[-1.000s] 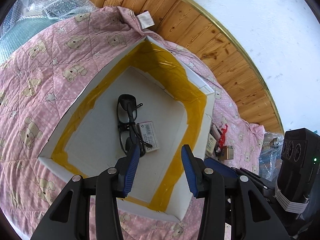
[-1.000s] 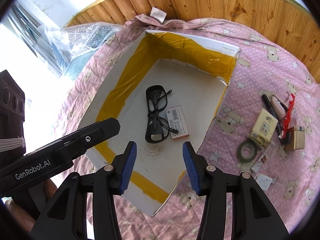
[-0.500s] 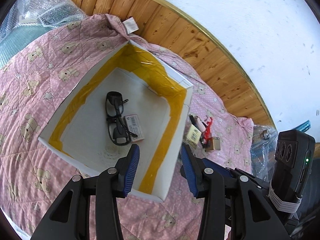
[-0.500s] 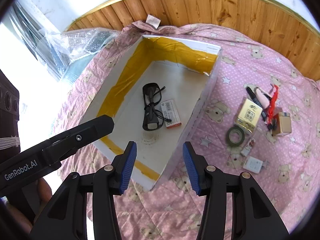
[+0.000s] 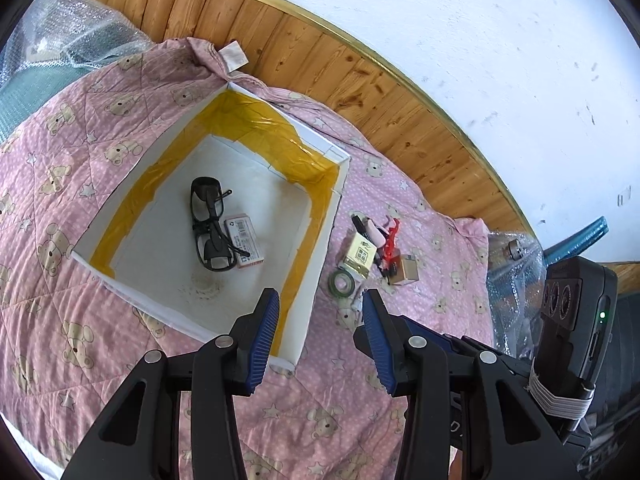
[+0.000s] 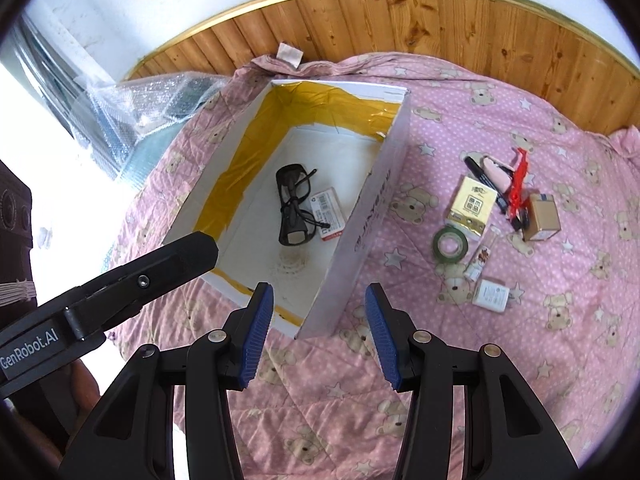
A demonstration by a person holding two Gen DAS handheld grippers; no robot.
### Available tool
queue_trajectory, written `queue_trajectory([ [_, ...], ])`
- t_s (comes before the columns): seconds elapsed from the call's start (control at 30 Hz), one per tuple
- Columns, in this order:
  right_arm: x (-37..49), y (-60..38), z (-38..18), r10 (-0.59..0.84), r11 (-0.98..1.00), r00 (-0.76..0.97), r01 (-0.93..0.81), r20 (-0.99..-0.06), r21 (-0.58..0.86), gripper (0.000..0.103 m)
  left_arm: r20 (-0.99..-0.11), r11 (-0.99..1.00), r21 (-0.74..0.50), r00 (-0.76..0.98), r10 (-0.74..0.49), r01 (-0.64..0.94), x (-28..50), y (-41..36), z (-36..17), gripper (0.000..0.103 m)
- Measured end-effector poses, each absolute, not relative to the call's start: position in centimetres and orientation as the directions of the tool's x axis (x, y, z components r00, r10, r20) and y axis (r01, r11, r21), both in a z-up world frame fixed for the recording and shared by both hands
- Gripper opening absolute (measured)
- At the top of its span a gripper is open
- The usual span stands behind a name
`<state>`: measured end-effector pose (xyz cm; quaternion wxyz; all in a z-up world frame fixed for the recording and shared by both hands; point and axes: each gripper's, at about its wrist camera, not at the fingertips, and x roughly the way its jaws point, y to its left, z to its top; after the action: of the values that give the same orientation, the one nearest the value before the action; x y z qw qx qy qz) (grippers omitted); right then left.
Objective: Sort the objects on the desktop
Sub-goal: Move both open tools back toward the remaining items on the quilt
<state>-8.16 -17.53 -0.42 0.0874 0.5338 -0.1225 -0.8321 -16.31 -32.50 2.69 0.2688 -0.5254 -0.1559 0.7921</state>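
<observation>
A white box (image 5: pixel 316 264) (image 6: pixel 384 184) lined with yellow tape lies on the pink quilt. Inside it rest black glasses (image 5: pixel 208 224) (image 6: pixel 294 210) and a small white and red card box (image 5: pixel 245 243) (image 6: pixel 329 214). Right of the box lies a cluster: a yellow carton (image 6: pixel 471 207) (image 5: pixel 360 254), a green tape roll (image 6: pixel 451 245) (image 5: pixel 342 283), a brown box (image 6: pixel 541 217) (image 5: pixel 407 269), a red clip (image 6: pixel 517 184) and a black pen (image 6: pixel 482 176). My left gripper (image 5: pixel 320 332) and right gripper (image 6: pixel 319 328) hover open and empty above the box's near corner.
A pink bear-print quilt (image 6: pixel 520 360) covers the surface, backed by a wooden panel (image 6: pixel 440 20) and white wall. Bubble wrap (image 6: pixel 152 104) sits at the left. A white charger (image 6: pixel 491 295) and a small packet (image 6: pixel 480 258) lie near the cluster. The left tool's body (image 6: pixel 120 284) crosses the right view.
Both grippers have pulled back and up from the box, so the box looks smaller and the cluster on the quilt has come into the left view. Both stay open.
</observation>
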Motion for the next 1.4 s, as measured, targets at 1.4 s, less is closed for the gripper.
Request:
queue_trajectory([
  [1.4,-3.7,-4.4,-6.6,-0.292,-0.863,-0.452,-0.256,-0.843,0.436,0.051,-0.849,-0.809,-0.389,-0.169,0.5,-0.441,-14.2,-20.3,0.1,0.045],
])
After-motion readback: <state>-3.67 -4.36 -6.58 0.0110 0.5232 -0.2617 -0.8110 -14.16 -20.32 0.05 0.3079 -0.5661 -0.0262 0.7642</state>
